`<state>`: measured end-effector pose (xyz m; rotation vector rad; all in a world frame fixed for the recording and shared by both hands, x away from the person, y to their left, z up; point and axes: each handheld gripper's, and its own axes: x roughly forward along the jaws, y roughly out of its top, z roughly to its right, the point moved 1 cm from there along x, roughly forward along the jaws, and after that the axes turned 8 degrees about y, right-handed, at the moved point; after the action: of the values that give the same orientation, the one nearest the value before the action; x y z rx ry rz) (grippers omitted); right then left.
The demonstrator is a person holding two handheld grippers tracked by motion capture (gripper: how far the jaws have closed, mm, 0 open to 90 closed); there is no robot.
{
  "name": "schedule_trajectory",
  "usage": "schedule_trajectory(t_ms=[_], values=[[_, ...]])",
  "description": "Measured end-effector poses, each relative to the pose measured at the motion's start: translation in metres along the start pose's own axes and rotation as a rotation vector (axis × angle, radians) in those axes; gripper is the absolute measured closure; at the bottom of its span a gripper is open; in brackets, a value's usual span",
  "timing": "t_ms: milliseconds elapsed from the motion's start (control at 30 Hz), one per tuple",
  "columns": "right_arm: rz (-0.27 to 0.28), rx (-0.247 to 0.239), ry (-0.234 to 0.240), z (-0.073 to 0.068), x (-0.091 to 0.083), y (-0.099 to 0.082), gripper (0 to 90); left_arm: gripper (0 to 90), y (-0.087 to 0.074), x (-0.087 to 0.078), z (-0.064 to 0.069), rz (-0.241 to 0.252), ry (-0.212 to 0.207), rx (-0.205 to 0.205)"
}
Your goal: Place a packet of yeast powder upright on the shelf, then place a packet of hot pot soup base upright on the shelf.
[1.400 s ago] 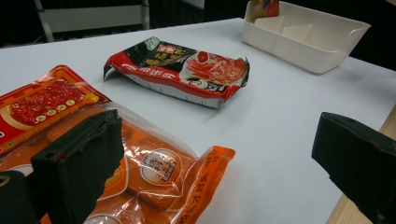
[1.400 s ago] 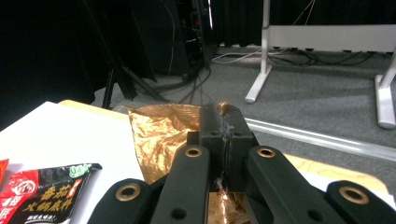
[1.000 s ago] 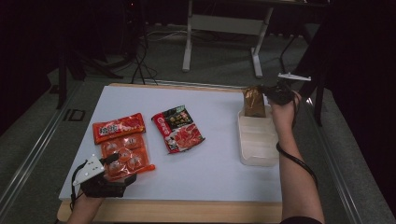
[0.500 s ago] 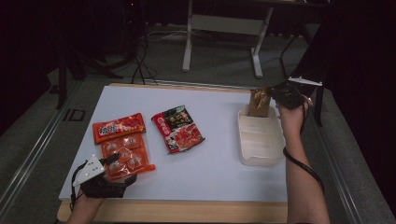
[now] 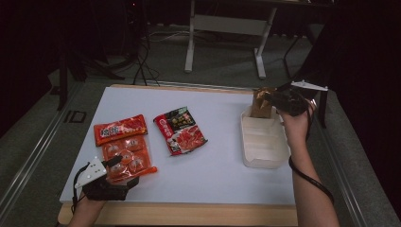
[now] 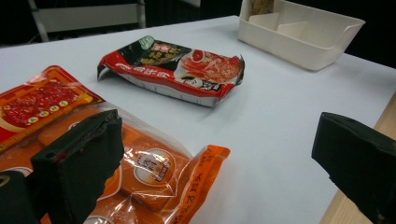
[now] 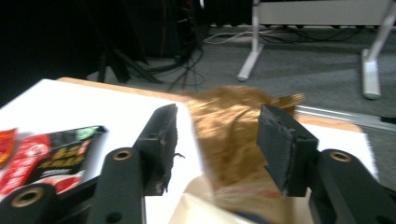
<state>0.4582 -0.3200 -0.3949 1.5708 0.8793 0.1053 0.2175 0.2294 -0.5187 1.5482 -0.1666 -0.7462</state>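
Packets: three; orange pack [image 5: 126,160], red-black pack [image 5: 182,131], brown pouch [image 5: 261,103] standing in bin [image 5: 263,142].
Left gripper [image 6: 224,168]: jaws wide, empty.
Right gripper [image 7: 218,140]: jaws parted, straddling blurred pouch, grip uncertain.

Cream tray [image 5: 263,142]; brown bag [image 5: 261,102]; orange packet [image 5: 126,156]; white table [image 5: 222,165]

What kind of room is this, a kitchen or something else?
Probably a recording lab, not a kitchen: a white tabletop under dark surroundings, cables on grey carpet, and a hand-held claw over a tray.
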Motion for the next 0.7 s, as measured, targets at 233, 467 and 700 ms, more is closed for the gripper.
schedule_trajectory(t_ms=[233,467,700], values=[[0.025,-0.026,0.103,-0.032,-0.013,-0.015,27.5,1.9,0.001,0.003,0.004,-0.025,0.011,0.025],[0.070,-0.082,0.190,-0.066,-0.034,-0.029,14.8,4.2,0.008,0.006,0.009,-0.006,-0.071,-0.028],[0.083,-0.104,0.260,-0.093,-0.053,-0.048,14.3,3.0,0.020,0.014,0.014,-0.064,-0.130,-0.036]])
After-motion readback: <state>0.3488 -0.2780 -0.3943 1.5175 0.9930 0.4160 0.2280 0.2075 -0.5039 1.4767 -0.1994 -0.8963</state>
